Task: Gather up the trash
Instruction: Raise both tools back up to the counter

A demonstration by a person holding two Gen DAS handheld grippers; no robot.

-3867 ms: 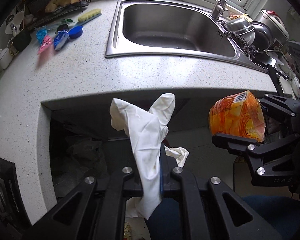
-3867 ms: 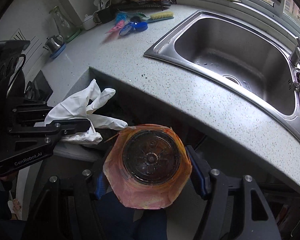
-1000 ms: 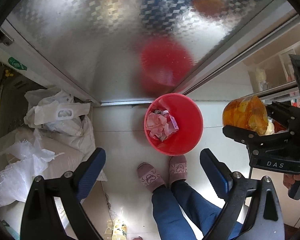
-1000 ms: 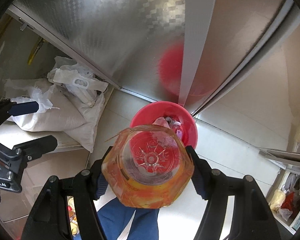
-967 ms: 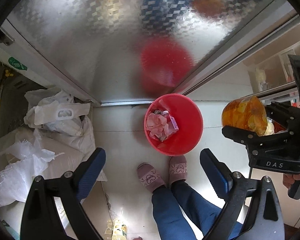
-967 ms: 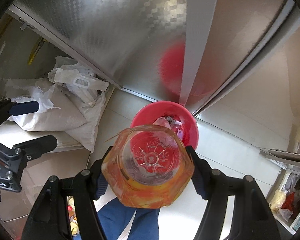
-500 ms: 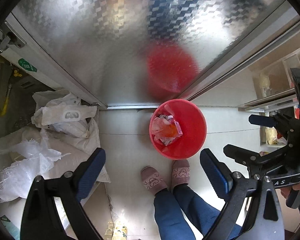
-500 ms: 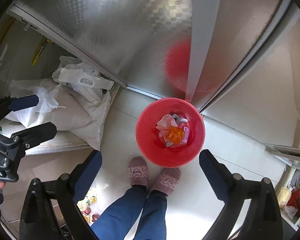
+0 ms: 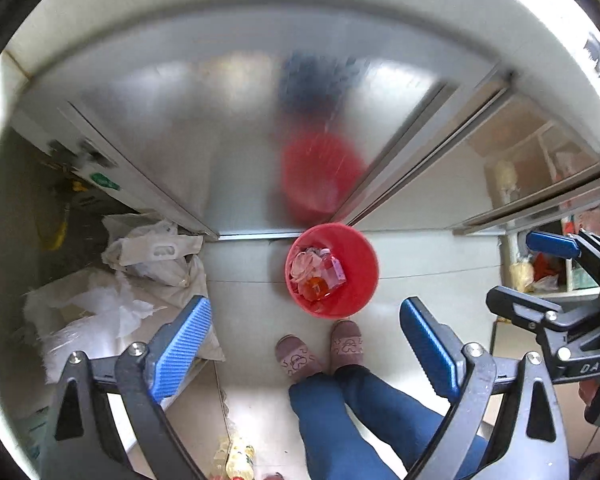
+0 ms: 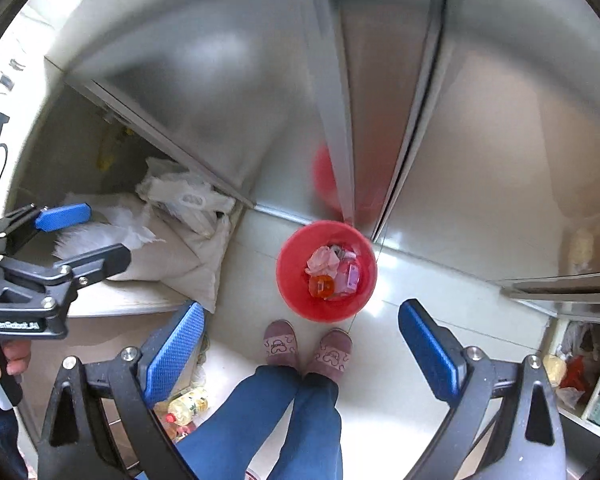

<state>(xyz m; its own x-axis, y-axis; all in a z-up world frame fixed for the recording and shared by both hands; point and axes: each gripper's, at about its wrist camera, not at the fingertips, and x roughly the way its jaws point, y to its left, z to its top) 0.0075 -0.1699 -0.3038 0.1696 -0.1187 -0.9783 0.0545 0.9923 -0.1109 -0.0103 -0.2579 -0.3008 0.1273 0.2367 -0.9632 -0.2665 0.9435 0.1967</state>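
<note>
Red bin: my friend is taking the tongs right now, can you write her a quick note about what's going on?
Left tongs: open, nothing in them.
Right tongs: open, nothing in them; they have just opened.
Both hang above the red bin on the floor, just ahead of the person's slippers.
Done: the orange bottle lies in the bin beside a pale crumpled piece, maybe a glove, and pink packaging.
Left: these views show no counter, so look there for more trash.
</note>
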